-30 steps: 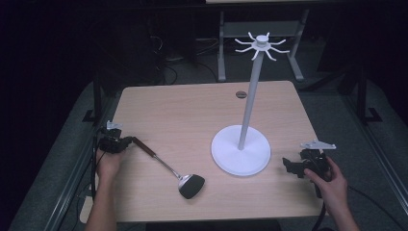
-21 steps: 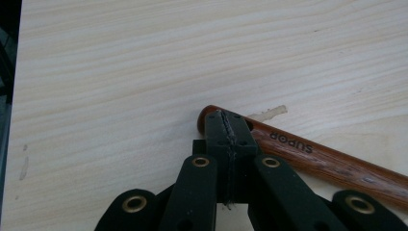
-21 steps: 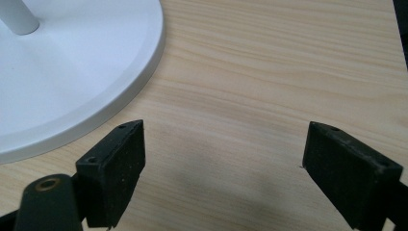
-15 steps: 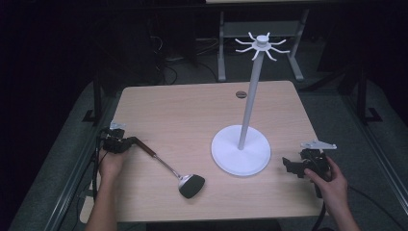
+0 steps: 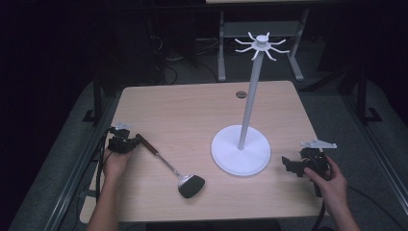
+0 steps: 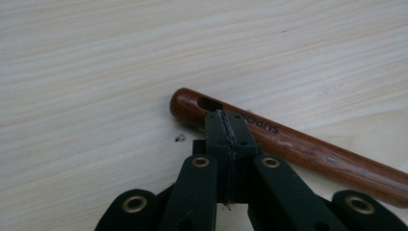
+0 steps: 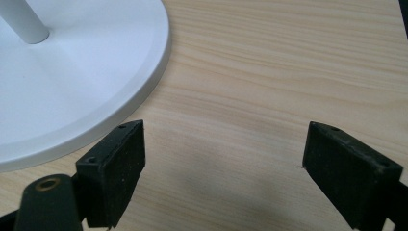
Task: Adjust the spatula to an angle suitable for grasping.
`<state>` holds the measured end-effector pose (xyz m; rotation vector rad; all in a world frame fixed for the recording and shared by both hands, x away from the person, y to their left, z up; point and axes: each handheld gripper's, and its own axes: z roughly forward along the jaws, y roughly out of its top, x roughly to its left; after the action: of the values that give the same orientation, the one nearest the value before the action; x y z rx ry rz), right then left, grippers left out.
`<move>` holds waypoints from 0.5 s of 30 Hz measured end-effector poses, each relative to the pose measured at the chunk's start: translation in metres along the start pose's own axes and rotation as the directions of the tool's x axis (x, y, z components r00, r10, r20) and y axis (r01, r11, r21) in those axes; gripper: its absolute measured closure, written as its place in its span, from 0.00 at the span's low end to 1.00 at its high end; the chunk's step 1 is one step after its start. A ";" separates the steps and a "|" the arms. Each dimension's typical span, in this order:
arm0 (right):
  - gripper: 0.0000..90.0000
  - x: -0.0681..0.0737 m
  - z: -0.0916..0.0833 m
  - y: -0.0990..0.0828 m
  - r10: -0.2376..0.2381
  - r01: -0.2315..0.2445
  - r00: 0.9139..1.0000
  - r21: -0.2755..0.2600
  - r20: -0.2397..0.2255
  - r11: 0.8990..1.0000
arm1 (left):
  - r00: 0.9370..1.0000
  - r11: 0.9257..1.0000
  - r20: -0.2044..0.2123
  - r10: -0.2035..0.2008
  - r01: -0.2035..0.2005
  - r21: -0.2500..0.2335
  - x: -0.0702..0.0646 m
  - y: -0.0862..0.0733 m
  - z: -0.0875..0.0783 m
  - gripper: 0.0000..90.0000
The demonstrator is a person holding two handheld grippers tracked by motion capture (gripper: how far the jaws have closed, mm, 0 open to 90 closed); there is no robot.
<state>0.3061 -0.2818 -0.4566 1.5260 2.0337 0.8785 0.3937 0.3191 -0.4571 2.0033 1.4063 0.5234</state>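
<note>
The ladle [image 5: 168, 165] lies flat on the counter [image 5: 192, 110] left of the white stand [image 5: 240, 153], its wooden handle [image 6: 298, 147] toward the left tongs [image 6: 226, 126] and its dark bowl [image 5: 191, 186] nearer the person. It looks stiff and bowl-heavy, and the polished handle seems slick, so a grip just below the hanging hole [image 6: 210, 103] would likely let the bowl swing down. The left tongs are clenched with nothing between them, tips at the handle's end; the right tongs [image 7: 223, 168] stand released beside the stand's base.
</note>
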 end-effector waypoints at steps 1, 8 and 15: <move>0.16 0.000 0.000 0.000 0.001 -0.001 1.000 0.000 -0.001 1.000 | 1.000 1.000 0.005 0.004 -0.004 -0.001 -0.001 0.000 0.000 1.00; 0.16 0.001 0.000 0.001 0.008 -0.008 1.000 -0.003 -0.004 1.000 | 0.999 1.000 0.041 0.028 -0.027 -0.009 -0.013 0.003 0.003 1.00; 0.16 -0.001 -0.001 0.002 0.014 -0.014 1.000 -0.008 -0.011 1.000 | 0.994 0.996 0.069 0.088 -0.088 -0.011 -0.032 0.010 0.008 1.00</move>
<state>0.3071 -0.2821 -0.4547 1.5366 2.0264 0.9010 0.3946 0.2843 -0.4549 2.0647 1.2774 0.4924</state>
